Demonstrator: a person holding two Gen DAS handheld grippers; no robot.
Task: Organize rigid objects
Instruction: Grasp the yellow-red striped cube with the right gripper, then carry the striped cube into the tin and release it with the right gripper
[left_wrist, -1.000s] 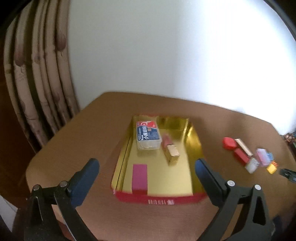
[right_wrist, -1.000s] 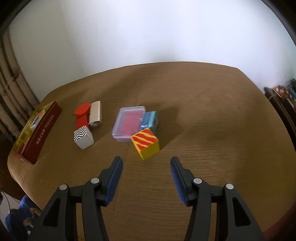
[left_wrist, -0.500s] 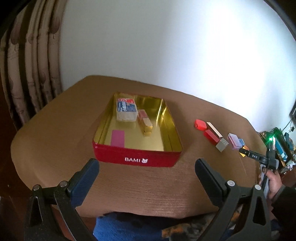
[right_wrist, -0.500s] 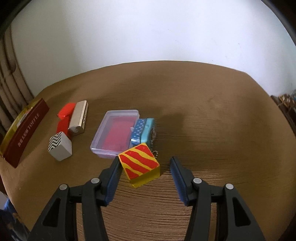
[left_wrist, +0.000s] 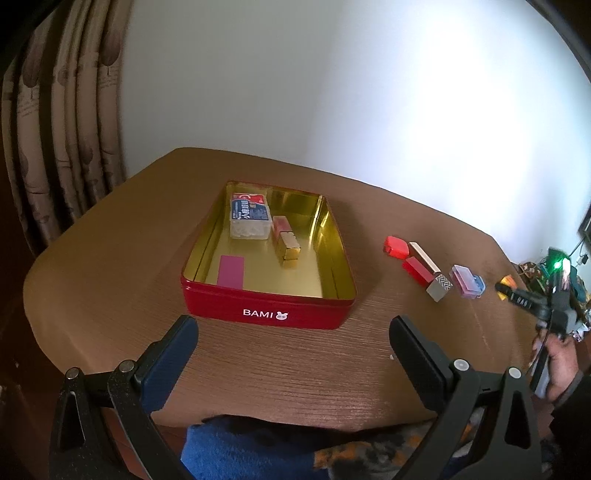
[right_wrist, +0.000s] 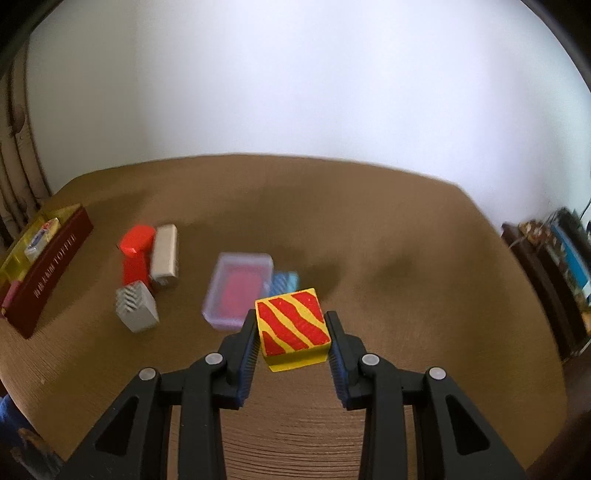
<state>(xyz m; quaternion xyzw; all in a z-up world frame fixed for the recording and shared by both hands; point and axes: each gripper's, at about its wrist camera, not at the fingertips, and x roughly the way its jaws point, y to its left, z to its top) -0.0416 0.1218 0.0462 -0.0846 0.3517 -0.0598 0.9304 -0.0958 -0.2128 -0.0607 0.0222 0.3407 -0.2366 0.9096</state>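
Two grippers are showing, one in each wrist view. The right gripper (right_wrist: 291, 332) is squeezing a yellow cube (right_wrist: 292, 328) with red wavy stripes, one finger pressing each side. Whether the cube is resting on the bench (right_wrist: 406, 295) or hanging just above it cannot be told.

Just beyond the cube, a clear case (right_wrist: 240, 290) with a pink inside is lying flat, and a blue patterned box (right_wrist: 285, 282) is sitting against its right side. Further left, a grey zigzag block (right_wrist: 136, 311) is standing near a red block (right_wrist: 135, 267), a red cap (right_wrist: 137, 239) and a beige bar (right_wrist: 165, 255), all blurred and crowding close together. At the far left edge, a red tin (right_wrist: 51, 273) is sitting on the bench.

The left gripper (left_wrist: 293, 345) is hovering with its fingers spread wide and nothing between them. Straight ahead of it, the tin (left_wrist: 266, 314) is sitting open, showing a gold lining and the word BAMI on its front wall. Inside, a clear pack (left_wrist: 249, 216) with a blue label is lying at the back left, a gold bar (left_wrist: 287, 248) with a red end is lying beside it, and a pink card (left_wrist: 231, 271) is lying flat near the front left. To the right of the tin, the same loose pieces are sitting in a row, well apart from it.
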